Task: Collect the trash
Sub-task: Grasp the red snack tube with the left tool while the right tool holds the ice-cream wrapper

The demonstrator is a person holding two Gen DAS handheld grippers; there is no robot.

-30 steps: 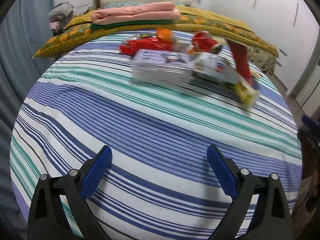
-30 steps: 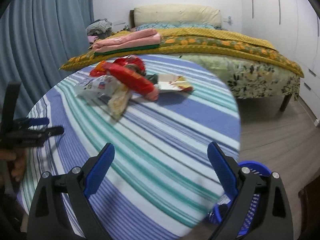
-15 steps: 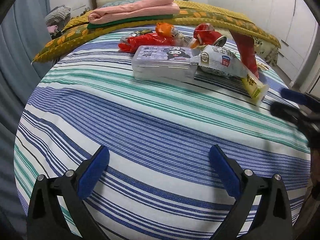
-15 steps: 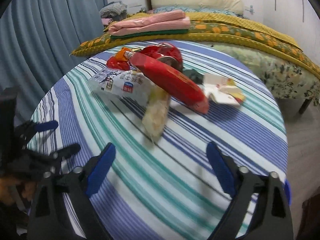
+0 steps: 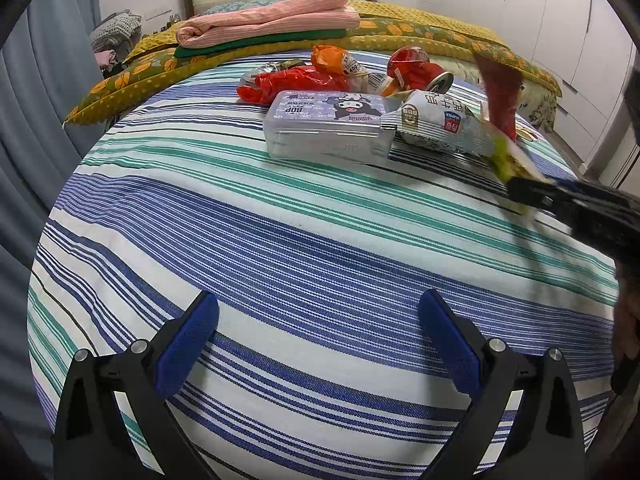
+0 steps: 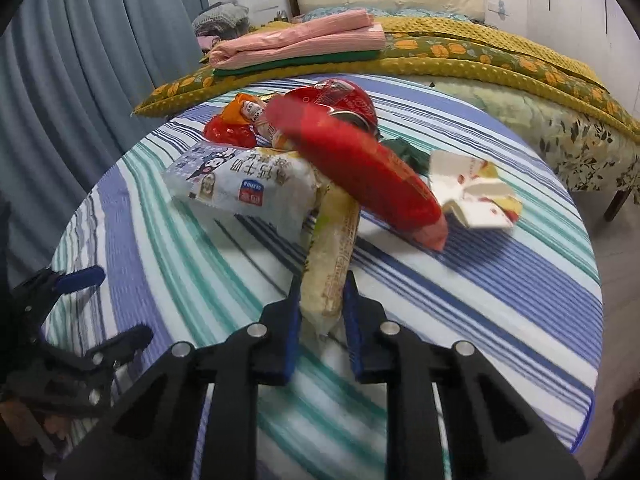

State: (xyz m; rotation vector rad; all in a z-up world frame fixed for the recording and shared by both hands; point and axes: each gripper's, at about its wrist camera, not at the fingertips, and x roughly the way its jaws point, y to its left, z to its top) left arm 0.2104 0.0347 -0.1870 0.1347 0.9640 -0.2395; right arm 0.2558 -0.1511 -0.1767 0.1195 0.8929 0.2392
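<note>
Now the right gripper point(image 6: 322, 304) has just been closing, and its blue pads sit on either side of the near end of a long yellow wrapper point(image 6: 334, 248), pinching it at the tip. In the right wrist view the wrapper's long axis runs from the jaws away toward 12 o'clock, leaning slightly to 1, so the gripper holds it end-on, not across its middle. Its far end is tucked under a red packet point(image 6: 360, 164), which crosses it from 10 to 4 o'clock, and it lies against a white snack bag point(image 6: 244, 188) at 11. That overlap is what the coming move turns on: judging from this, a pull back along the wrapper's own length should slide it free, while a straight lift may drag the red packet with it.

Seen from the left wrist view, the wrapper point(image 5: 508, 156) lies at about 2 o'clock, well apart from the left gripper point(image 5: 318, 336), whose jaws stand wide apart with nothing between them over the striped tablecloth point(image 5: 280, 240). A clear box point(image 5: 326, 126) sits at its 12 o'clock, among more wrappers. The right hand is plainly the nearer one. No bin shows in either view.
</note>
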